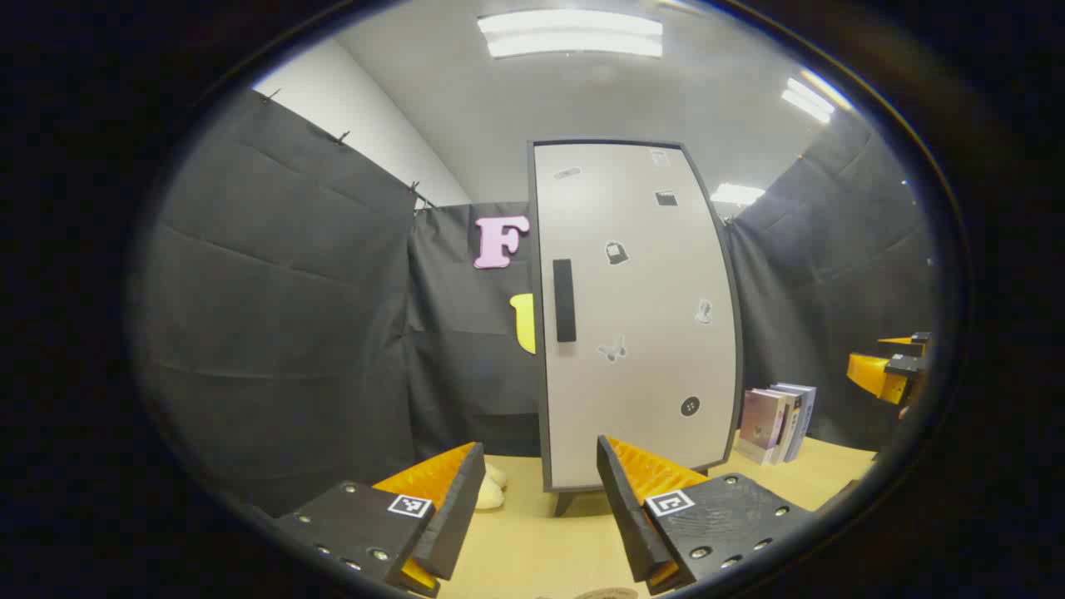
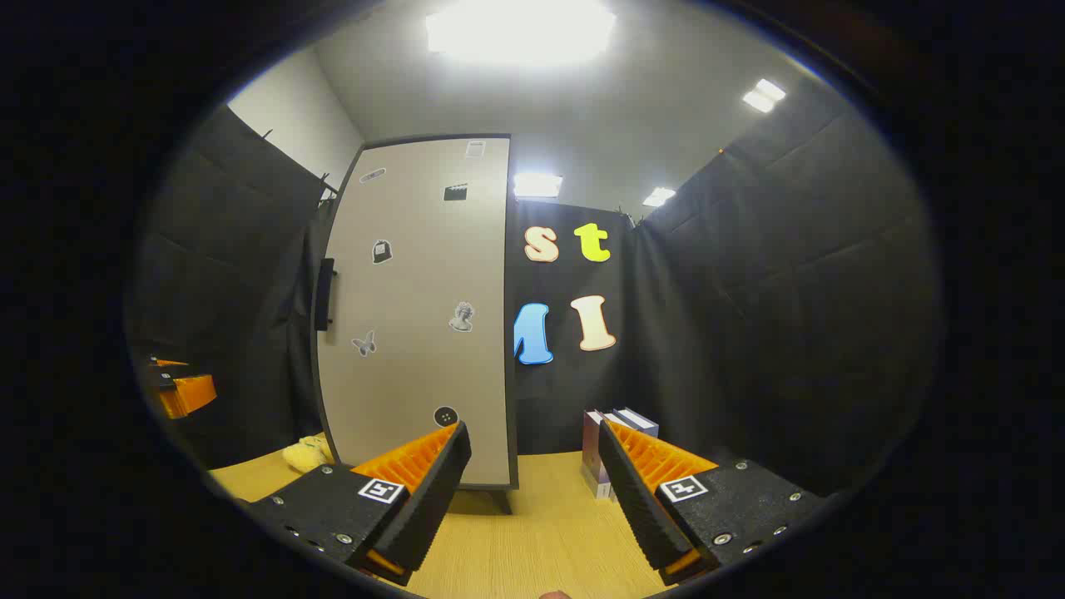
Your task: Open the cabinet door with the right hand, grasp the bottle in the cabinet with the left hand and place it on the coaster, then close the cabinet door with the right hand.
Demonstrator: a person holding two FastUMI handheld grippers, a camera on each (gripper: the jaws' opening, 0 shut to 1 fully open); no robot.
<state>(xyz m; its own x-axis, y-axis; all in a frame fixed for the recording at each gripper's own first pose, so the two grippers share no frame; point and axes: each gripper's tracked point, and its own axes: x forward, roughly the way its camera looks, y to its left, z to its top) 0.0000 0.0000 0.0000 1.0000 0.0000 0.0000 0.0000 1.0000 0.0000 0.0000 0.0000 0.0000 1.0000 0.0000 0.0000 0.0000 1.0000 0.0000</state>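
- The wooden table [image 1: 532,541] is stretching across the bottom of both views, carrying everything else in the booth.
- The cabinet [image 1: 636,316] is standing upright on the table, its pale door [image 1: 657,349] sitting flush in the dark frame, so it is closed; in the right gripper view the same door [image 2: 416,333] is facing the camera at a slant.
- The bottle is not showing; with the door shut, what the cabinet is holding cannot be told.
- A dark vertical handle [image 1: 564,300] is sitting near the door's left edge in the left gripper view, and in the right gripper view the handle [image 2: 325,294] is jutting out at the door's far left edge.
- Several small stickers are dotting the door's face, too small to make out fully.
- The left gripper [image 1: 539,474] is hovering above the table in front of the cabinet, its fingers standing wide apart with nothing between them.
- The right gripper [image 2: 532,453] is hovering likewise, its fingers spread wide and holding nothing, well apart from the handle.
- In the left gripper view the right gripper is also appearing at the far right edge; in the right gripper view the left gripper is appearing at the far left edge.
- A few books [image 1: 778,423] are standing upright on the table just beside the cabinet's right side.
- A pale, soft-looking object [image 1: 491,489] is lying on the table near the cabinet's left foot; what it is cannot be told.
- A round edge, possibly the coaster [image 1: 607,594], is peeking in at the very bottom of the left gripper view.
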